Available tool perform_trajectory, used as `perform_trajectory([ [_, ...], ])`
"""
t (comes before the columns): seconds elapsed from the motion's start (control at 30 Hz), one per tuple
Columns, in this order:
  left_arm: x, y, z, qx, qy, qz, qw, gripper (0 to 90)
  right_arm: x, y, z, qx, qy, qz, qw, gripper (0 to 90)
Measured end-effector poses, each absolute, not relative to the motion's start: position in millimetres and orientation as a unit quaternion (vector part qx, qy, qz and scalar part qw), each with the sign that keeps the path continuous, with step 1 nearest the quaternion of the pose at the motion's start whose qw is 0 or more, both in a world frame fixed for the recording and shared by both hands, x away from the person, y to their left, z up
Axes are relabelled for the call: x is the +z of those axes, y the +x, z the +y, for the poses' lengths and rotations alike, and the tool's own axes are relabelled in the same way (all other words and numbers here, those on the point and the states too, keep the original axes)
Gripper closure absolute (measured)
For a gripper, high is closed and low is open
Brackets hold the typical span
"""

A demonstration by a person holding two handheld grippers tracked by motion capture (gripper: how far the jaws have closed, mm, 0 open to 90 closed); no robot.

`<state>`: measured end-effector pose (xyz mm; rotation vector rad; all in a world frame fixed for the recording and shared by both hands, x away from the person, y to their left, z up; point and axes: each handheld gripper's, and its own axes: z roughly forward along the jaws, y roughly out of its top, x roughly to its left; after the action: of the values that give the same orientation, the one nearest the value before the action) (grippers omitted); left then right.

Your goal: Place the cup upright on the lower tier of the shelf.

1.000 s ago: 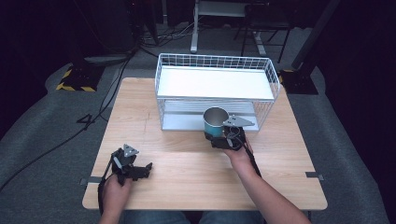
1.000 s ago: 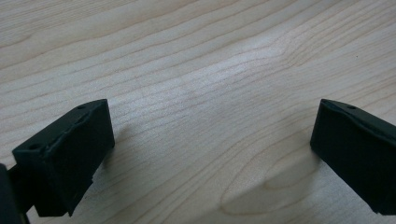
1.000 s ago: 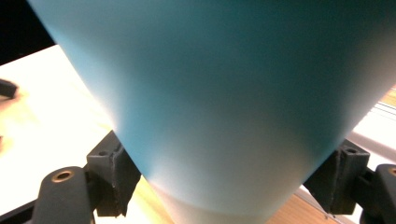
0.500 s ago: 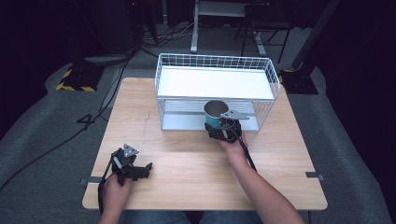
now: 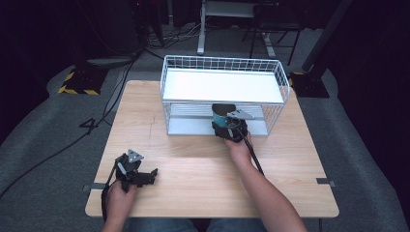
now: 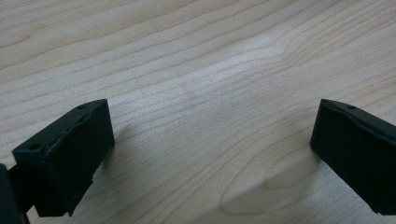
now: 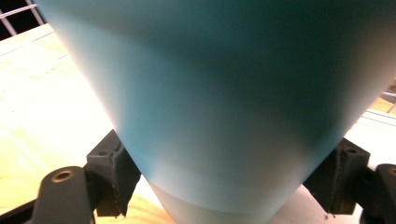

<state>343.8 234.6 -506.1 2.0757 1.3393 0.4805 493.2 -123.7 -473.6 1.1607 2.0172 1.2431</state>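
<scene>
**Holding one teal cup at the wire rack**

Counting the scene: one wooden table (image 5: pixel 193 159), one white wire rack (image 5: pixel 222 94) with two shelves, one teal cup (image 5: pixel 221 115), two grippers. The right gripper (image 5: pixel 231 129) is clamped on the cup's lower body, a jaw pressed to each side, at the rack's front edge, level with its lower shelf. The left gripper (image 5: pixel 144 175) sits well apart from the rack, near the table's front left, jaws spread wide over bare wood.
</scene>
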Motion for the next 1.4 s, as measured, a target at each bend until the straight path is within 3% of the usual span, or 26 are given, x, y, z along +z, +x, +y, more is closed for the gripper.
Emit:
perform_trajectory([
  [0.4, -505.9, 342.6, 234.9, 0.181, 0.785, 0.507, 0.306, 0.1, -483.7, 512.0, -122.0, 0.458, 0.431, 0.732, 0.261, 22.6],
  [1.4, -505.9, 341.9, 234.9, 0.181, 0.786, 0.506, 0.306, 0.1, -490.8, 518.7, -121.4, 0.459, 0.420, 0.740, 0.256, 21.9],
])
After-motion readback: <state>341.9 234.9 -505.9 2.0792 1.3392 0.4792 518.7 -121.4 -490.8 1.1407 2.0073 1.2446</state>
